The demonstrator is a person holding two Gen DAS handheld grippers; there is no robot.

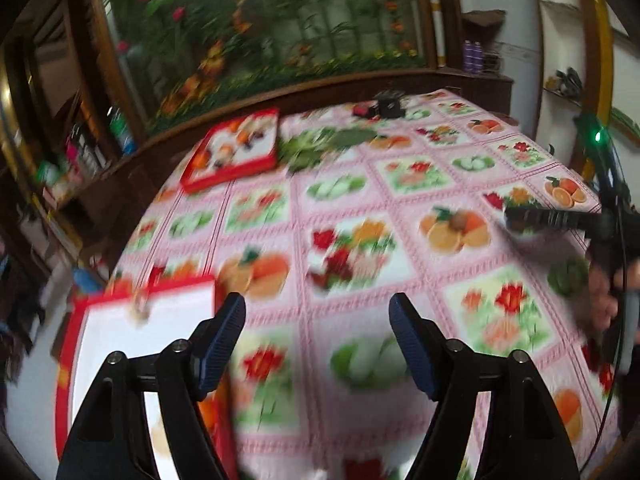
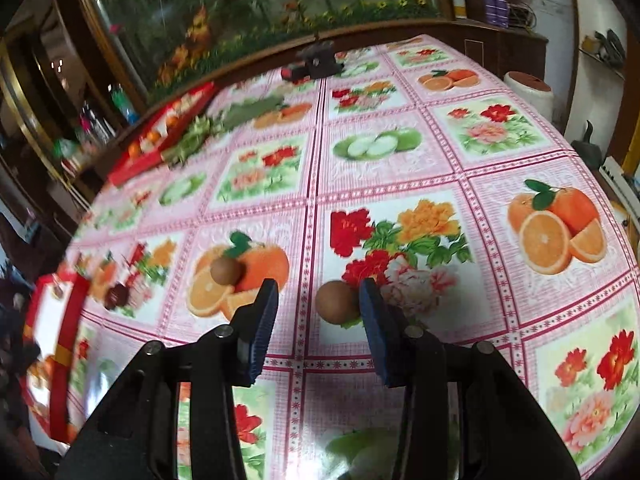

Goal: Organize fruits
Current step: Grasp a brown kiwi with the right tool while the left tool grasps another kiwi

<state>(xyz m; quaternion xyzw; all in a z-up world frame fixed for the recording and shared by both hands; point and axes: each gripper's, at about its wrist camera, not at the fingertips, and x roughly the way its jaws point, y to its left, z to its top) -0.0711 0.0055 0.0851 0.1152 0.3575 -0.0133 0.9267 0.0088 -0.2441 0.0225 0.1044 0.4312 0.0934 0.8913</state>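
- Here, my left gripper [image 1: 318,314] hung above the tablecloth [image 1: 400,200], its jaws spread wide with nothing between them; that whole view was smeared by blur.
- Near my left finger lay a red-rimmed tray [image 1: 64,380] with a white floor, at the near left edge of the table.
- A second red tray [image 1: 234,152] sat at the far left, fruit-coloured shapes inside it too blurred to name, with a pile of green leaves [image 1: 320,144] just to its right.
- My right gripper [image 2: 318,286] was low over the cloth, jaws also spread and gripping nothing.
- A round brown fruit [image 2: 336,302] rested on the cloth just left of my right finger [image 2: 376,332], inside the gap; I could not tell whether the pad touched it.
- A smaller brown fruit [image 2: 226,270] lay further left, on a printed orange, beyond my left finger [image 2: 260,328].
- A dark reddish fruit [image 2: 116,295] sat further left again, near the rim of the near tray [image 2: 66,320].
- At the far edge of the table stood a small black object [image 2: 318,60] beside something red; both too blurred to identify.
- From the left camera, my right gripper [image 1: 552,218] showed at the right edge of the table, a hand [image 1: 608,292] holding its handle.
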